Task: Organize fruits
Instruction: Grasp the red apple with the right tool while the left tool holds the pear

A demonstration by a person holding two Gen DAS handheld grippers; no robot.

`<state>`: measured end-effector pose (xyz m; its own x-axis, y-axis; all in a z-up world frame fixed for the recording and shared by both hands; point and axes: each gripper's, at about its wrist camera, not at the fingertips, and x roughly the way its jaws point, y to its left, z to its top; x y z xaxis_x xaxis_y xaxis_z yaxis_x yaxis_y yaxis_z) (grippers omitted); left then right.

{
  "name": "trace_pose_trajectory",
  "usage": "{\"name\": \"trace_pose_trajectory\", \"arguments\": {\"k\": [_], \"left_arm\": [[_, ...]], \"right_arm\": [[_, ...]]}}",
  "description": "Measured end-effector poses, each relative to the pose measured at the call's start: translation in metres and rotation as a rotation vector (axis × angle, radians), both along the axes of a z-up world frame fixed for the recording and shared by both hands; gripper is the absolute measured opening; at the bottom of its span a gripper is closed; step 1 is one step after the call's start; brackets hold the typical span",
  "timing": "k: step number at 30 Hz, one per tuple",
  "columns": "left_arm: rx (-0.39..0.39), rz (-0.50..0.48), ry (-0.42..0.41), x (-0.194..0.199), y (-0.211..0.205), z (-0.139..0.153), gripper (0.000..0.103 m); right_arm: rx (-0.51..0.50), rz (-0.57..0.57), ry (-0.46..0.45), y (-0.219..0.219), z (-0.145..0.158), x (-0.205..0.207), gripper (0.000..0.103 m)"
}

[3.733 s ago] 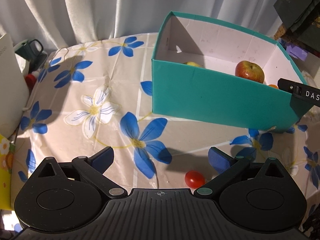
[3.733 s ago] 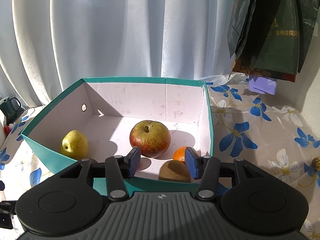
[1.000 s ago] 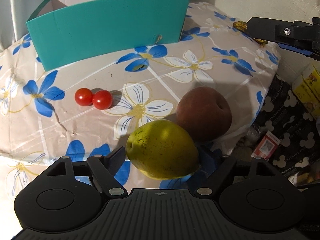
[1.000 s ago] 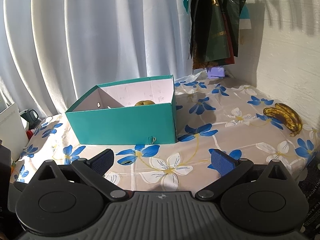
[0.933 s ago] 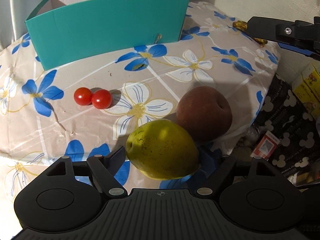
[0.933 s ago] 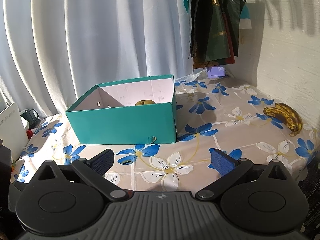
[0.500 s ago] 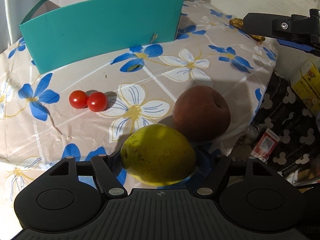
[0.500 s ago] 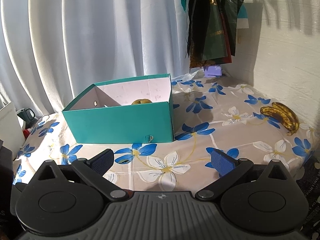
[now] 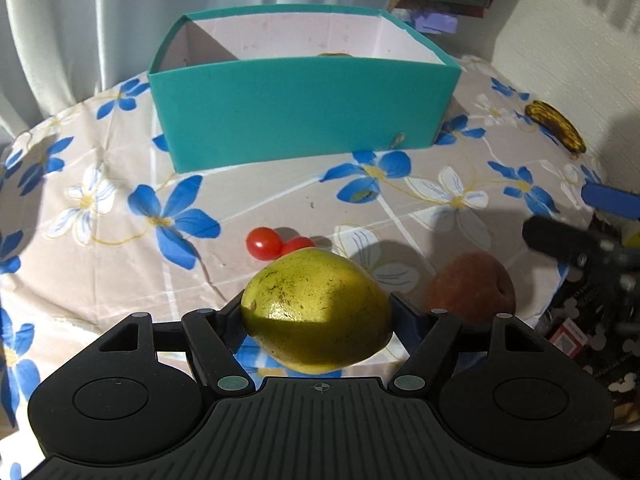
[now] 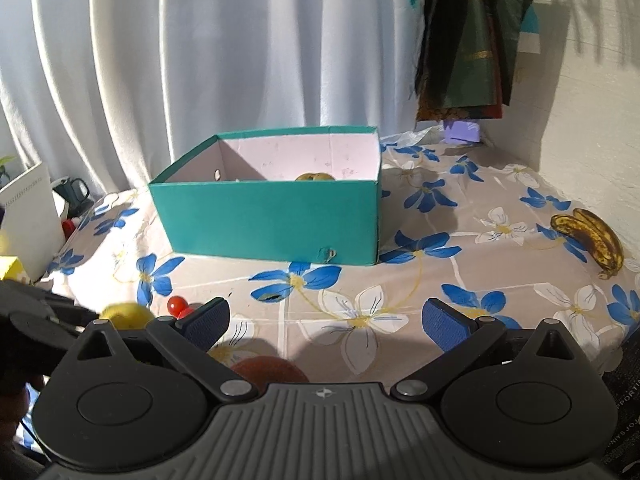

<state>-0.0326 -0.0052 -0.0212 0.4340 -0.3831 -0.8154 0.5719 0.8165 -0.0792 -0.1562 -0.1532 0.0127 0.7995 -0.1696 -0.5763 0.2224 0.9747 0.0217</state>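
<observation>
Floral-clothed bench (image 9: pixel 100 248) before white curtains, catalogued from the tongs outward. Left tongs (image 9: pixel 318 314): clenched on a yellow-green pear (image 9: pixel 316 308), long axis crosswise between the pads, lifted clear of the cloth. Teal box (image 9: pixel 304 108): straight ahead of and beyond the left tongs, open top facing up, one fruit already inside. Two cherry tomatoes (image 9: pixel 264 243): just ahead, below the pear. Brown apple (image 9: pixel 472 294): to the right, nearer the right tongs (image 10: pixel 326 320), which stand released and empty.
</observation>
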Motion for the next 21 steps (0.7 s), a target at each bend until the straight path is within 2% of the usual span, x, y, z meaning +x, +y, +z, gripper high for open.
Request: {"name": "trace_pose_trajectory", "arguments": {"k": [8,13,21], "left_arm": [[0.000,0.037,-0.012,0.009,0.008,0.007,0.077],[0.003,0.040,-0.010,0.008,0.010,0.009,0.077],[0.005,0.041,-0.001,0.010,0.010,0.009,0.077]], "right_arm": [[0.020,0.083,0.129,0.011,-0.029,0.018,0.102],[0.052,0.136,0.228,0.016,-0.055,0.032,0.092],[0.052,0.170,0.277,0.022,-0.066,0.043,0.075]]}}
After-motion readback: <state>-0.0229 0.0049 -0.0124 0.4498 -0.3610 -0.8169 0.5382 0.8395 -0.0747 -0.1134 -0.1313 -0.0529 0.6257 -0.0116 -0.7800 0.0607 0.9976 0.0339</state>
